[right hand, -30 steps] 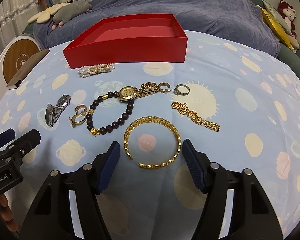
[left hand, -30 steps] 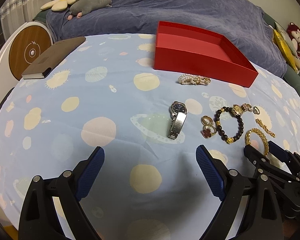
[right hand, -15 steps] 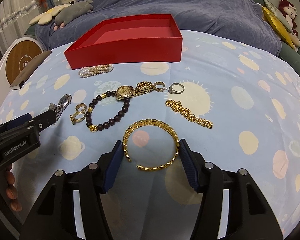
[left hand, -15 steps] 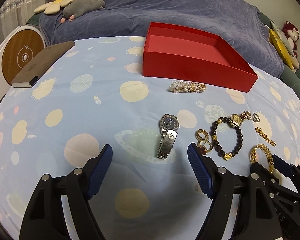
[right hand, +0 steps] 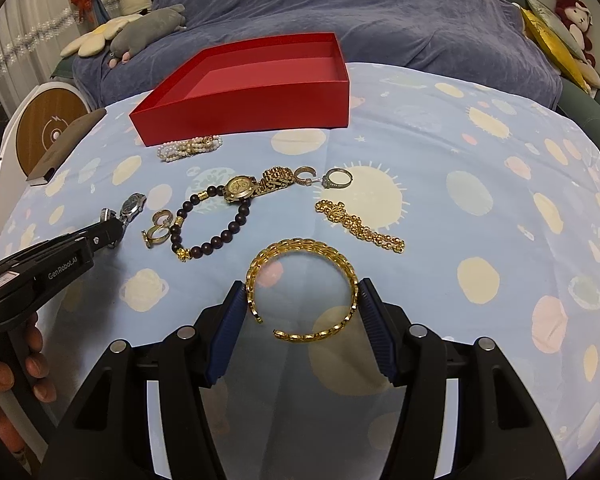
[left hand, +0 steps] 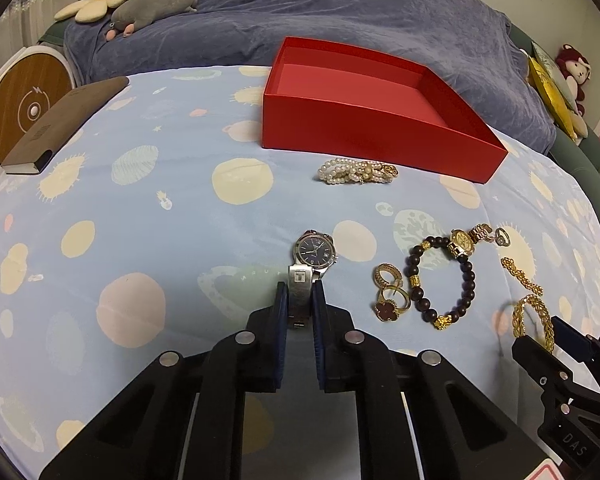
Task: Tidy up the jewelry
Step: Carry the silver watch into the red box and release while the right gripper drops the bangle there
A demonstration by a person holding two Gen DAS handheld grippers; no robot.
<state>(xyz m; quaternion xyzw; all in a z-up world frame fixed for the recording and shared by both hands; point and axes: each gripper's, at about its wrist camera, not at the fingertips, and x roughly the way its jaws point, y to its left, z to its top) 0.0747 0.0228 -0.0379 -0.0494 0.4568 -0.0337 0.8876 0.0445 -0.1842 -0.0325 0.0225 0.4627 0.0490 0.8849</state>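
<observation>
My left gripper (left hand: 299,300) is shut on the metal band of the silver watch (left hand: 314,254), which lies on the blue spotted cloth; it also shows in the right wrist view (right hand: 134,204). My right gripper (right hand: 302,294) is open, its pads either side of the gold bangle (right hand: 304,286) and close to it. The open red box (left hand: 374,108) stands empty behind. In front of it lie a pearl bracelet (left hand: 358,172), a dark bead bracelet (right hand: 212,224), a gold watch (right hand: 242,188), gold rings (left hand: 390,294), a silver ring (right hand: 338,178) and a gold chain (right hand: 358,226).
A brown notebook (left hand: 66,126) lies at the table's left edge beside a round wooden disc (left hand: 28,110). A sofa under a blue-grey blanket (left hand: 340,8) with plush toys stands behind the table. The right gripper's body (left hand: 568,380) sits at the lower right of the left view.
My left gripper has moved forward and shut on the silver watch's band. My right gripper has moved forward and narrowed around the gold bangle.
</observation>
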